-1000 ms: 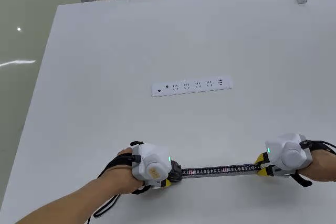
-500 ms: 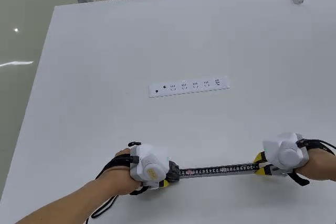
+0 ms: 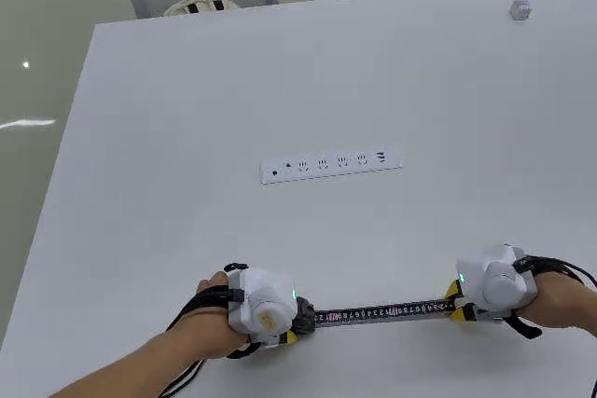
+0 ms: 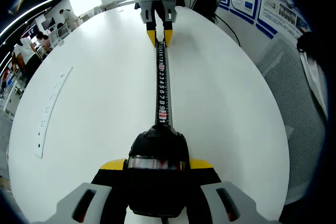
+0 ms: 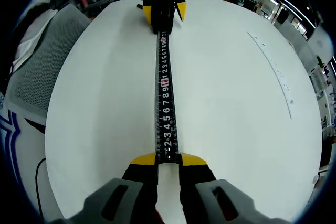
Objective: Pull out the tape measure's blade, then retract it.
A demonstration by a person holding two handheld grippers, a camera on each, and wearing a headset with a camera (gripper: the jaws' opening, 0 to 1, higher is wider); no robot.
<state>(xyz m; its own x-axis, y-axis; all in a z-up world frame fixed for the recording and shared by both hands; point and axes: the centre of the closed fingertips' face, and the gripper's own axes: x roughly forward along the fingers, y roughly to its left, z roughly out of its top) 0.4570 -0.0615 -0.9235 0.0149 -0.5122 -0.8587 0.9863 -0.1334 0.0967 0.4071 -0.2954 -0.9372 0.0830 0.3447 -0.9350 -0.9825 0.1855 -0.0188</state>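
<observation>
A black tape measure case (image 4: 158, 167) sits between the yellow-tipped jaws of my left gripper (image 3: 297, 320), which is shut on it. Its black blade (image 3: 382, 310) with white numbers runs out flat just above the white table to my right gripper (image 3: 454, 304). That gripper is shut on the blade's end (image 5: 168, 157). In the left gripper view the blade (image 4: 161, 87) stretches away to the right gripper (image 4: 159, 36). The right gripper view has the blade (image 5: 165, 93) leading to the case (image 5: 161, 8) in the left gripper.
A white power strip (image 3: 331, 164) lies on the white table (image 3: 233, 90) beyond the grippers. A small pale object (image 3: 520, 10) rests near the far right corner. The table's left edge drops to a glossy floor. People stand in the background of the left gripper view.
The blade looks slightly shorter, with the right gripper a little closer to the left one. The head camera has shifted, so the whole scene sits lower and to the left.
</observation>
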